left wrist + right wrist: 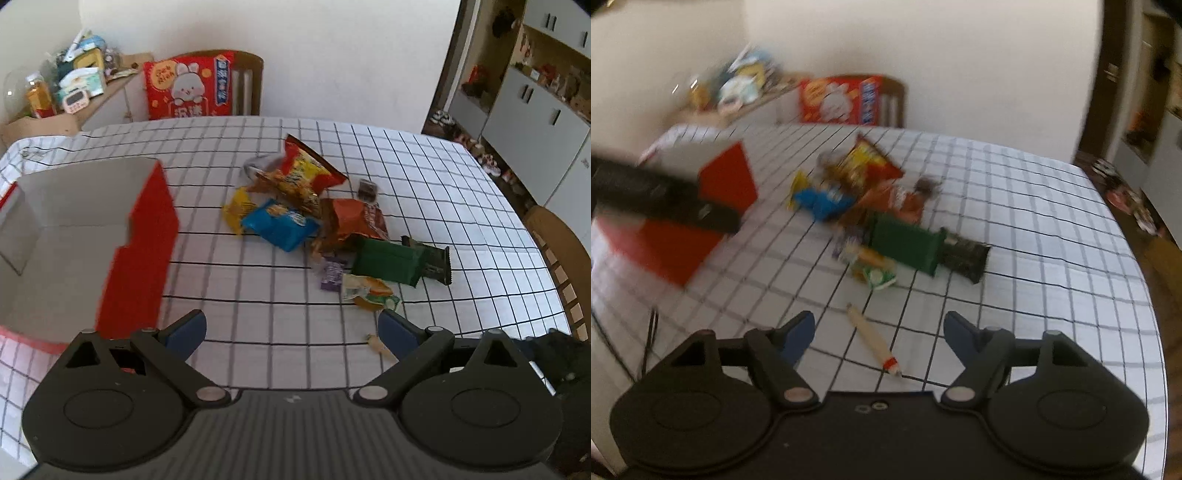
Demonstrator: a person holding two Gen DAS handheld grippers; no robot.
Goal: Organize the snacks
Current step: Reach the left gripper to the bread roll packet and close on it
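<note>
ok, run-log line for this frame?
left gripper: open, empty | right gripper: open, empty | snack pile: on table | red box: empty

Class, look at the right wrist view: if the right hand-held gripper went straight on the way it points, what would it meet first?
Probably the pale stick snack lying between the open right hand-held gripper fingers, short of the snack pile; depth is unclear.

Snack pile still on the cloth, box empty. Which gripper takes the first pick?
Right, probably. The thin stick snack lies between the right gripper jaws, which stand open. The left gripper, also open, frames only bare tablecloth, beside the red box.
</note>
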